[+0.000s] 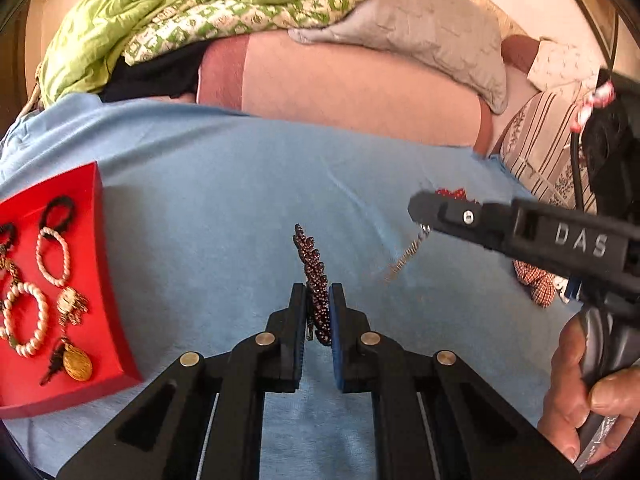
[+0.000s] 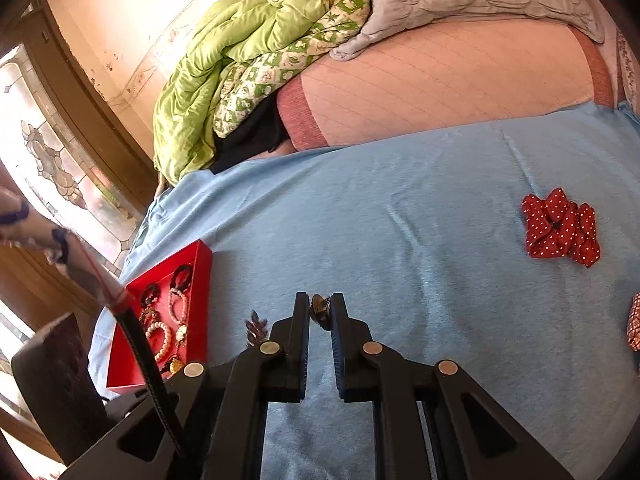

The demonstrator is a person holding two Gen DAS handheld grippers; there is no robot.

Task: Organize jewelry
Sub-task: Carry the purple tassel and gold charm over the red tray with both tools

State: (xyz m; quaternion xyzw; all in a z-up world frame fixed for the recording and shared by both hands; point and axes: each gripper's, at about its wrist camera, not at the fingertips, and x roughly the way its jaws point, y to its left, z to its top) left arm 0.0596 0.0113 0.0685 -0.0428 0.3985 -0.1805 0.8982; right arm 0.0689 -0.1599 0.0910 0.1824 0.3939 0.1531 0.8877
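A bed [image 2: 400,240] spread with a light blue sheet carries the work, with a green quilt [image 1: 168,12] and a grey blanket [image 1: 420,20] heaped at its far side and a leaded window off to the left in the right wrist view.

The left tongs [image 1: 318,312] are clamped on a dark beaded hair clip [image 1: 312,264], gripped near its lower end so that most of its length stands up beyond the tips. The right tongs [image 2: 320,314] are closed on a small metal piece [image 2: 320,308]; from the left wrist view a thin chain [image 1: 404,260] dangles from it, blurred, its lower end near the sheet.

Outward to the left lies the red tray [image 1: 102,240], already holding pearl bracelets [image 1: 52,256], a gold pendant [image 1: 78,362] and other pieces. A red dotted scrunchie [image 2: 560,228] sits well apart on the right, not yet gathered.

The risks, as I judge them: the clip is held by a short end, so a tilt or jolt could lever it out of the pads. The chain hangs loose and may swing, snag on the sheet or slip through the grip if only a link is caught. Both loads head for one crowded tray, so the two tongs could knock together, and a drop onto the bracelets could tangle or scatter them. The soft bed may let the tray tip if pressed at its edge.
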